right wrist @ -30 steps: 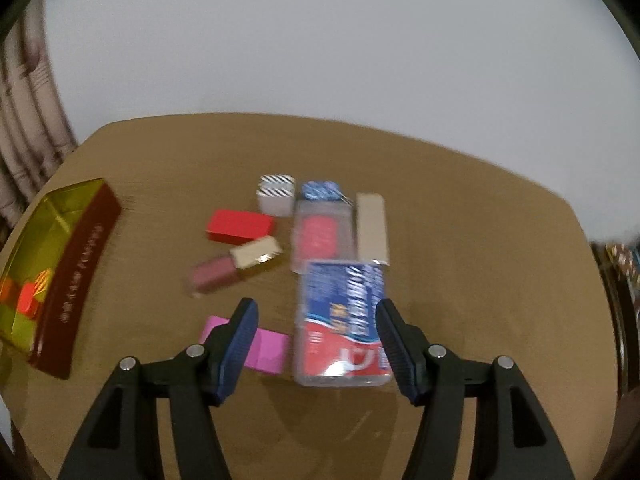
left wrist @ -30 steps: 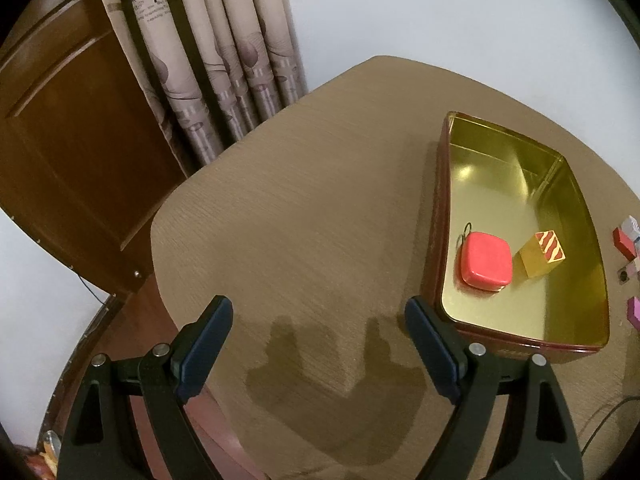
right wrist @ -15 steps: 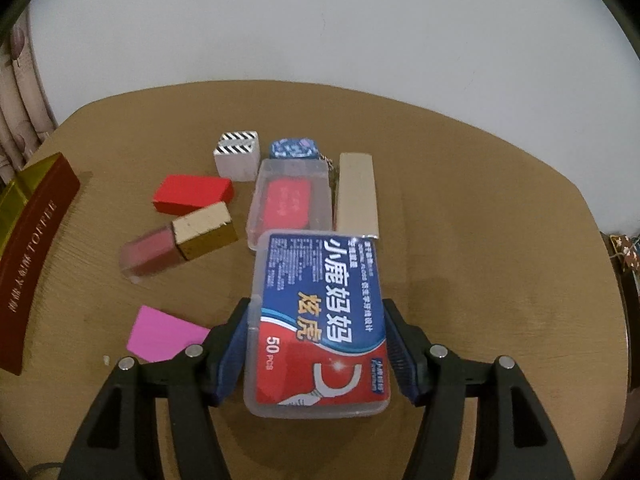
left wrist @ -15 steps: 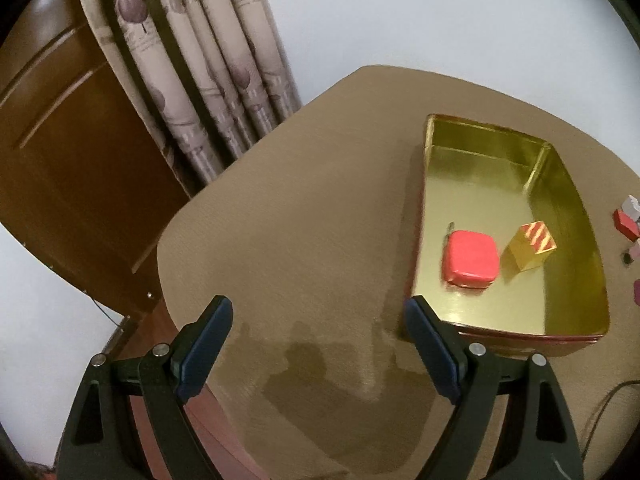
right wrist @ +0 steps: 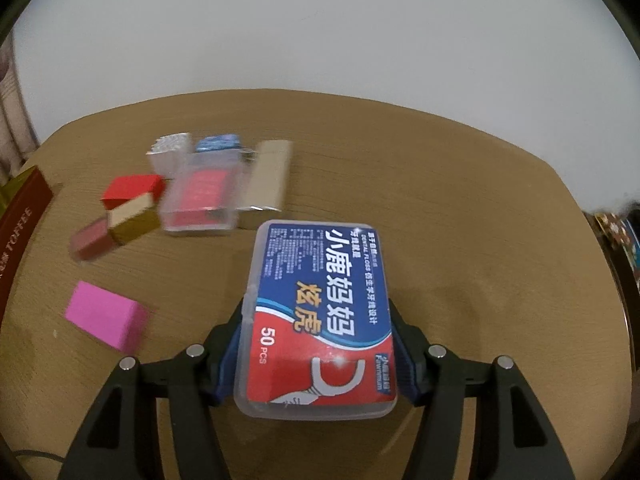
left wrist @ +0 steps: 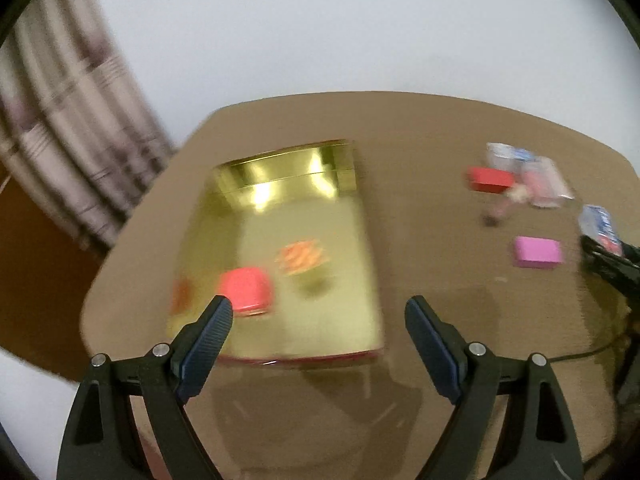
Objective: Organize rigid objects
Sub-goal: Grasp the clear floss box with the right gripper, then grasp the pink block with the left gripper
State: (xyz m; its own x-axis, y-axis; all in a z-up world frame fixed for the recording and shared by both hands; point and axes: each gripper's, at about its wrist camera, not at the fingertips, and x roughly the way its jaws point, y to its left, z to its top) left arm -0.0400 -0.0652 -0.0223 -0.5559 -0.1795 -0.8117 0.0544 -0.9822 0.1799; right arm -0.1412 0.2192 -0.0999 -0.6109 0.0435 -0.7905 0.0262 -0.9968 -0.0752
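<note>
The right gripper (right wrist: 320,354) clamps a clear floss box (right wrist: 320,316) with a blue and red label, held tilted above the brown table (right wrist: 440,220), its jaws closing slightly. A second ago the box lay flat among the other items. The left gripper (left wrist: 318,320) is wide open and empty, and has swung over the gold tin (left wrist: 280,176), which holds a red case (left wrist: 246,290).

From my left camera I see a patterned curtain (left wrist: 68,128) hanging at the left, blurred, against a plain white wall (left wrist: 320,28). A dark cable (left wrist: 580,354) trails over the brown surface (left wrist: 440,208) near its right edge.
</note>
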